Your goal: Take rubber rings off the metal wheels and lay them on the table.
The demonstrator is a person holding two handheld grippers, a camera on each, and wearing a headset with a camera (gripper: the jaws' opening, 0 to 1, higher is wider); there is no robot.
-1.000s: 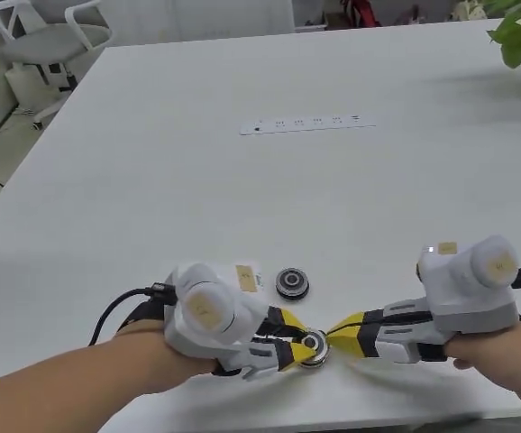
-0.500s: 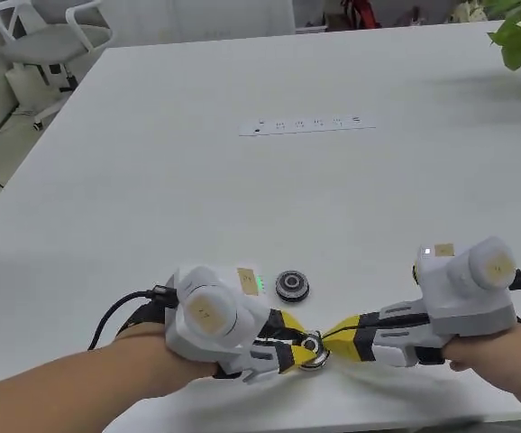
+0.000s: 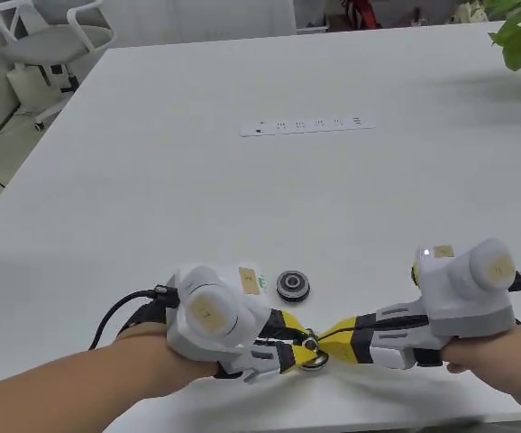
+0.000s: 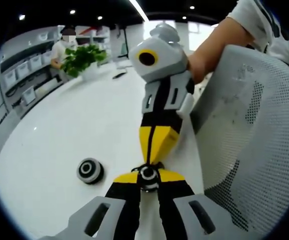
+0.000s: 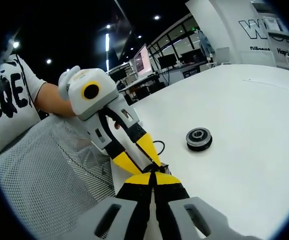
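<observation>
Head view: the left claw (image 3: pixel 302 349) and right claw (image 3: pixel 328 339) meet tip to tip low over the white surface (image 3: pixel 242 198), both closed on 1 small metal wheel (image 3: pixel 312 344). A second wheel (image 3: pixel 292 284), with its black ring on, lies just behind them. A power strip (image 3: pixel 307 124) lies well beyond.

Left gripper view: the left claw (image 4: pixel 147 179) clamps the small metal wheel (image 4: pixel 148 173), and the right claw (image 4: pixel 152 161) pinches its far rim. The second wheel (image 4: pixel 90 170) lies apart on the surface.

Right gripper view: the right claw (image 5: pixel 155 176) has its jaws nearly together, touching the left claw (image 5: pixel 152 161). The second wheel (image 5: pixel 199 138) lies beyond.
</observation>
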